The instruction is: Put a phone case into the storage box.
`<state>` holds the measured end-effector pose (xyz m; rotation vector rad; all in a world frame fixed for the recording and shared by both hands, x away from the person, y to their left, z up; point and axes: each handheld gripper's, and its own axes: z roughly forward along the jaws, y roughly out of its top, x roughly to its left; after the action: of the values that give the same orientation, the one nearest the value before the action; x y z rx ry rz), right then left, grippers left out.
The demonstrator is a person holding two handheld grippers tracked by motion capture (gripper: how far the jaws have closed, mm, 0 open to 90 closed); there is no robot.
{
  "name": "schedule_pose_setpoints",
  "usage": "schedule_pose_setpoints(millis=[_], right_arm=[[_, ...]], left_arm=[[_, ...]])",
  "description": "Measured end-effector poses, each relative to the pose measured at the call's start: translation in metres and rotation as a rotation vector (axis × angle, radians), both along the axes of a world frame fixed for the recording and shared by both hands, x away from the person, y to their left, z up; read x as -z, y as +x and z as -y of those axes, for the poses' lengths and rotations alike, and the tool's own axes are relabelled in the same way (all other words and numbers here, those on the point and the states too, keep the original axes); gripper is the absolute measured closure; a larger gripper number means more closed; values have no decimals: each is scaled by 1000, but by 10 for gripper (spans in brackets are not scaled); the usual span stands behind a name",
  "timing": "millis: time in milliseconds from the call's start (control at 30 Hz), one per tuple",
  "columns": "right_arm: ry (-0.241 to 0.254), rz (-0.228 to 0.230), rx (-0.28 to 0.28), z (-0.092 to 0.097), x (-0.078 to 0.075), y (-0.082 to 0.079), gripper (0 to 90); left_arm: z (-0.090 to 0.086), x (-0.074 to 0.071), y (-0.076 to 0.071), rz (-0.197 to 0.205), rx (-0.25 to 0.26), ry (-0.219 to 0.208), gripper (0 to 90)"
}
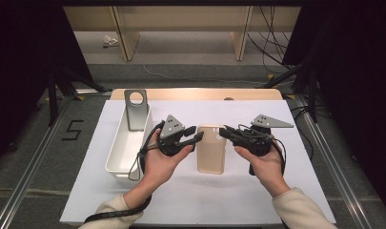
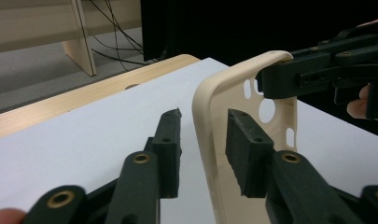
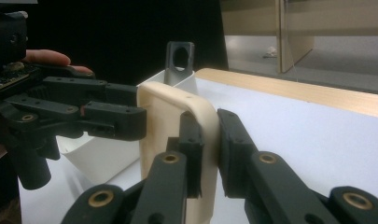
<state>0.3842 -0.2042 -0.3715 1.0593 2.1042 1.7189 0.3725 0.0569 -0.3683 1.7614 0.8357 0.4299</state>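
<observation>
Beige phone case [image 1: 211, 149] lies near the middle of the table [image 1: 109, 191], long axis running from near edge toward far edge, open side up. Both grippers meet it at its far end, one from each side.

Left gripper [image 1: 198, 134] comes in from the case's left, held in the left hand [image 1: 162, 160]. In the left gripper view its jaws stand apart with the case's left wall [image 2: 207, 140] between them: one jaw outside the case, the other inside. Neither pad clearly presses the wall; a gap shows on the outer side. So open, straddling the rim, holding nothing.

Right gripper [image 1: 225, 131] comes in from the case's right, in the right hand [image 1: 264, 164]. In the right gripper view its jaws sit on either side of the case's right wall [image 3: 203, 116] near the far corner, both pads touching it, closed down to the wall's thickness. It has the case pinched by that rim.

White bin [image 1: 126, 148] sits left of the case, toward the table's left edge, just beyond the left hand. A grey plate with a round hole [image 1: 136, 109] leans upright at the bin's far end. Sleeves [image 1: 300, 210] enter from the near edge.
</observation>
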Motion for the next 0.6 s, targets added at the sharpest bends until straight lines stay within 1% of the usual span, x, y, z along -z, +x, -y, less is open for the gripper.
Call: schedule_pose_setpoints(millis=[100,167,300,400,500,600], right_arm=[[1,1,1,0,0,0,816],[-1,3,1,-1,0,0,815],[-5,2,1,-1,0,0,815],[-5,3,1,-1,0,0,815],[-2,3,2,-1,0,-1,816],[-4,6,2,-2,1,-1,815]], left_arm=[[0,0,1,-8,4,-2,686],[0,0,2,-14,12,-13,697],[1,-1,3,-22,10,-15,740],[1,-1,3,-25,2,-12,759],[1,-1,3,-28,-9,-21,796],[1,-1,2,-33,-21,-21,808]])
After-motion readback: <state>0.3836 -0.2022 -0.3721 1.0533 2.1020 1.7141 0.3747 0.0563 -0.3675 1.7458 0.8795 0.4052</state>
